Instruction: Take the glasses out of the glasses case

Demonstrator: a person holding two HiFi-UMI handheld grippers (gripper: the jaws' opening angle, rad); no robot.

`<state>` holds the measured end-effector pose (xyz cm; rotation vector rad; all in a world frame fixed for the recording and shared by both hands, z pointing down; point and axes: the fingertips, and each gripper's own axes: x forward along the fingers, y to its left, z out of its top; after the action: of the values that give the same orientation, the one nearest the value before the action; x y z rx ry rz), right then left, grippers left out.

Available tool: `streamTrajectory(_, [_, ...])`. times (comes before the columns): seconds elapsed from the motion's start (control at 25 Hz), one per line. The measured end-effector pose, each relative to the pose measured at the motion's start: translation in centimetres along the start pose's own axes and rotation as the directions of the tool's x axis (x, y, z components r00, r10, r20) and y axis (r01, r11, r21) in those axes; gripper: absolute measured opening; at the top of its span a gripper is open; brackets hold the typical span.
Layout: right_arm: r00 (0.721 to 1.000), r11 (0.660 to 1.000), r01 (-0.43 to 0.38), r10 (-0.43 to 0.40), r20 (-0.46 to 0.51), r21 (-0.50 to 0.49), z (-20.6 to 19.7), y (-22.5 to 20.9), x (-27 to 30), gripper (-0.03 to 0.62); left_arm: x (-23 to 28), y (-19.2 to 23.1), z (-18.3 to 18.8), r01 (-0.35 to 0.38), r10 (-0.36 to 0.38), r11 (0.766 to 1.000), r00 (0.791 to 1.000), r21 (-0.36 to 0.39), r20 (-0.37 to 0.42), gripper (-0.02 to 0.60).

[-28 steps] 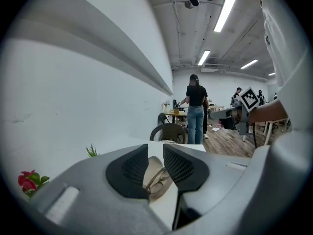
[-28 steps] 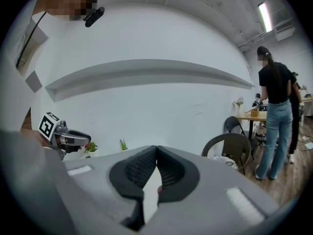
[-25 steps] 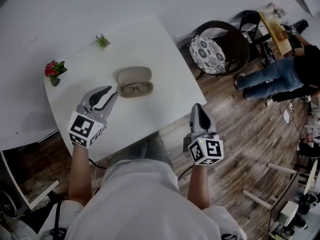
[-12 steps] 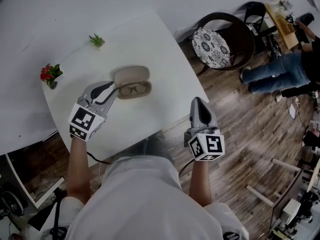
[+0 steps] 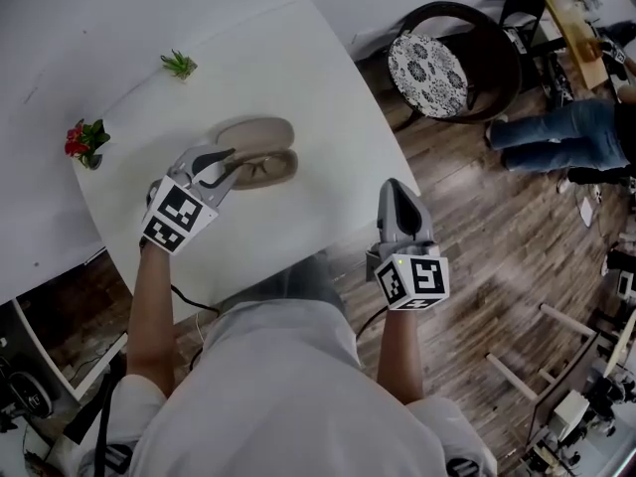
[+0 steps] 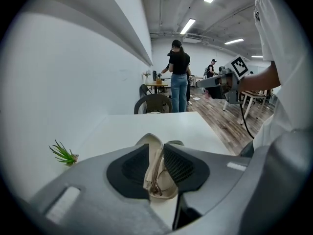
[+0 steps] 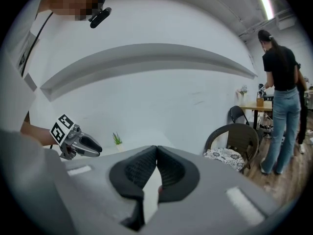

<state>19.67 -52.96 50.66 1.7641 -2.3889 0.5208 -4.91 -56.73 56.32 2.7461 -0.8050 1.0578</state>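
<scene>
A tan glasses case lies open on the white table, its lid folded back. Brown-framed glasses rest in the lower half. My left gripper is open at the case's left end, its tips on either side of that end. In the left gripper view the case and the glasses show in the narrow gap of the left gripper. I cannot tell whether the pads touch them. My right gripper is shut on nothing at the table's right front edge; in the right gripper view the right gripper has its pads pressed together.
A small green plant and a red flower pot stand near the table's far-left edge. A dark chair with a patterned cushion stands to the right on the wood floor. A person in jeans is beyond it.
My left gripper has moved forward up to the left end of the case. The right gripper has stayed at the table's edge, still shut.
</scene>
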Motion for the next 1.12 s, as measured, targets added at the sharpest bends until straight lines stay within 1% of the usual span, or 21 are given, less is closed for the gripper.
streamTrajectory(0.16, [1.0, 1.0, 0.003, -0.003, -0.024, 0.0, -0.9, -0.8, 0.8, 0.003, 2.5, 0.5, -1.3, 0.047, -0.048, 0.999, 0.998, -0.023, -0.042, 0.102])
streamTrajectory(0.28, [0.999, 1.0, 0.004, -0.004, -0.04, 0.003, -1.3, -1.4, 1.0, 0.003, 4.3, 0.3, -2.5, 0.087, -0.087, 0.996, 0.991, -0.004, -0.104, 0.103])
streamTrajectory(0.4, [0.999, 1.0, 0.0, 0.0, -0.051, 0.009, -1.6, -1.9, 1.2, 0.003, 5.7, 0.0, -3.4, 0.116, -0.114, 0.993, 0.982, 0.006, -0.148, 0.101])
streamTrajectory(0.6, [0.997, 1.0, -0.002, 0.002, -0.072, 0.002, -2.4, -2.6, 1.8, 0.003, 7.8, -0.4, -5.2, 0.166, -0.154, 0.986, 0.958, 0.031, -0.241, 0.101])
streamTrajectory(0.76, [0.996, 1.0, -0.015, 0.015, -0.092, -0.002, -2.9, -2.9, 2.2, 0.003, 8.8, -0.7, -6.5, 0.205, -0.193, 0.979, 0.937, 0.01, -0.292, 0.101])
streamTrajectory(0.92, [0.995, 1.0, -0.021, 0.02, -0.102, -0.005, -3.1, -3.2, 2.9, 0.003, 9.4, -0.9, -7.6, 0.23, -0.205, 0.973, 0.917, 0.034, -0.343, 0.091])
streamTrajectory(1.12, [0.994, 1.0, -0.023, 0.022, -0.111, -0.004, -3.1, -3.7, 3.2, 0.003, 9.8, -0.8, -7.8, 0.222, -0.18, 0.972, 0.914, 0.076, -0.364, 0.062])
